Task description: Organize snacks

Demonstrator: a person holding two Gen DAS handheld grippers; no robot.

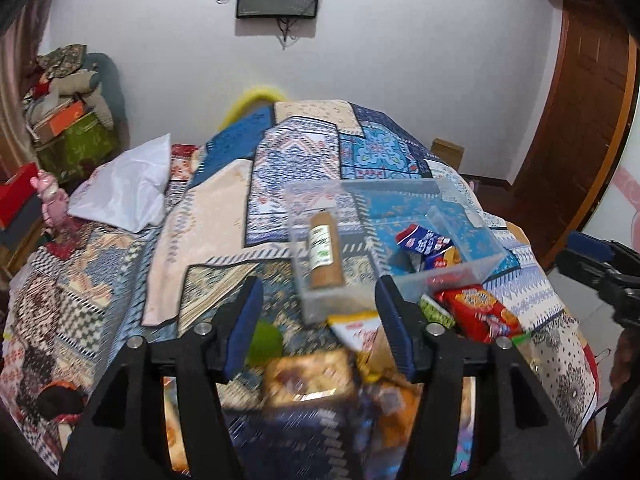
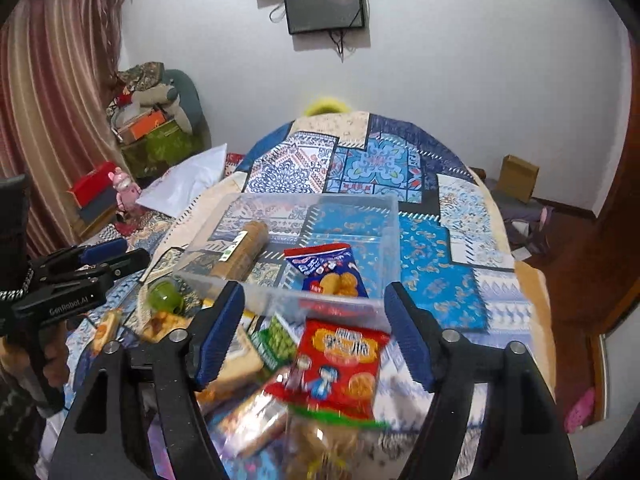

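A clear plastic bin [image 1: 452,272] [image 2: 392,216] stands on the patterned bedspread. It holds a brown biscuit roll [image 1: 325,250] [image 2: 242,250] and a blue snack bag [image 1: 426,244] [image 2: 330,270]. A pile of loose snacks lies in front of it: a red cracker bag [image 1: 478,312] [image 2: 344,364], a green pea pack [image 2: 276,344], a green round item [image 1: 266,340] [image 2: 164,298]. My left gripper [image 1: 318,332] is open and empty above the pile's left part. My right gripper [image 2: 314,336] is open and empty over the red bag.
A white pillow [image 1: 128,188] [image 2: 188,184] lies left of the bin. Boxes and stuffed clutter [image 1: 68,128] stack at the far left by the curtain [image 2: 48,100]. A cardboard box [image 2: 518,178] sits on the floor right of the bed. A wooden door [image 1: 580,120] is at right.
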